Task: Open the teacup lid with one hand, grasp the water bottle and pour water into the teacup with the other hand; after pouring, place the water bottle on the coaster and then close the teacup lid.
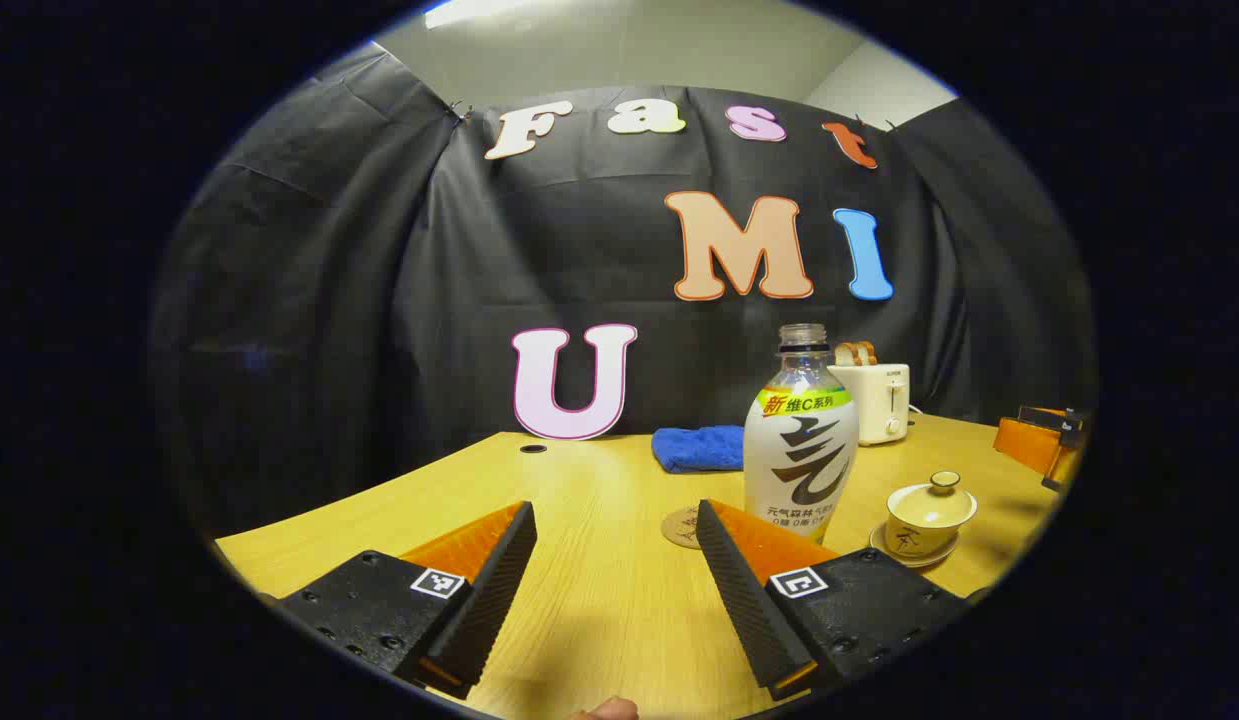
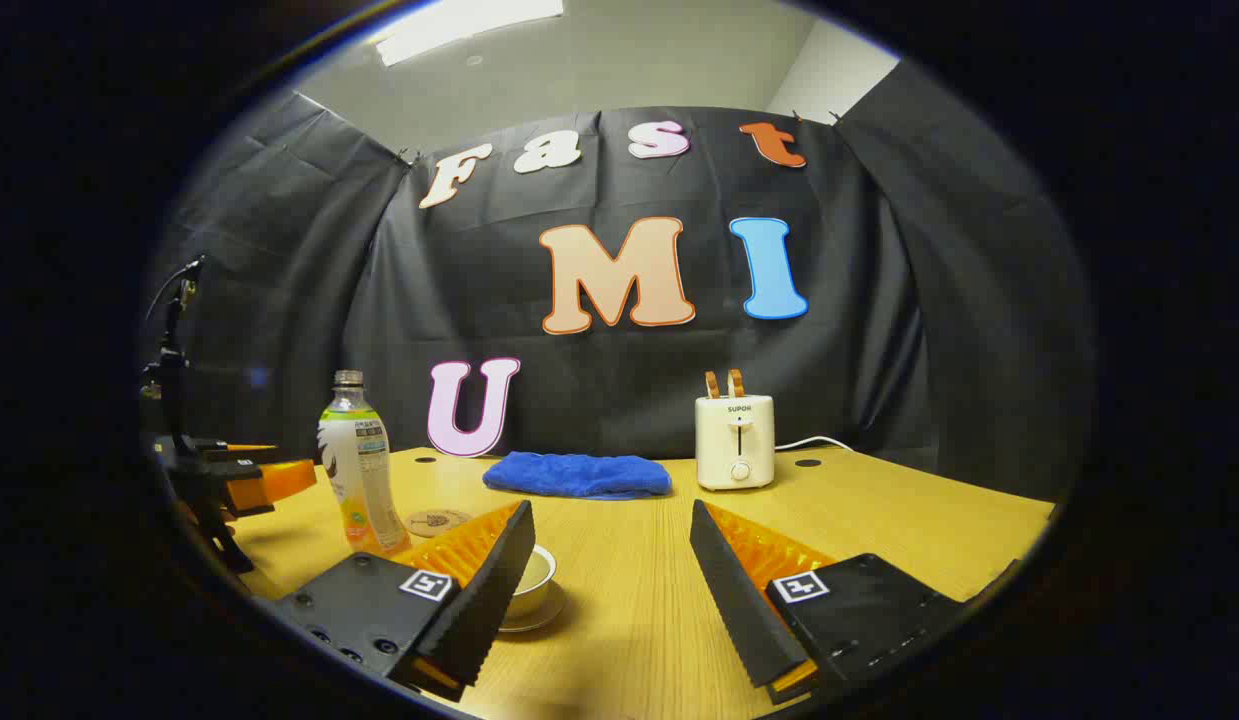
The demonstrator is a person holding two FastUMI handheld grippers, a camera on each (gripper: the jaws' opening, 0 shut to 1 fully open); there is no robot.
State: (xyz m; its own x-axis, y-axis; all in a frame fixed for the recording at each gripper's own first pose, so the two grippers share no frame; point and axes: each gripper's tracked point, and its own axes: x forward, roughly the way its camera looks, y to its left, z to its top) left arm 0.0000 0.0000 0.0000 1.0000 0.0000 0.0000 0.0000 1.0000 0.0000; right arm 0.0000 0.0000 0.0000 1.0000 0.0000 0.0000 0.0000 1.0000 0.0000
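Clearly both grippers, left gripper (image 1: 612,560) and right gripper (image 2: 612,560), gape empty; the uncapped clear plastic water bottle (image 1: 801,435) could tip beside the lidded cream ceramic teacup (image 1: 930,515), probably from a glancing grasp.
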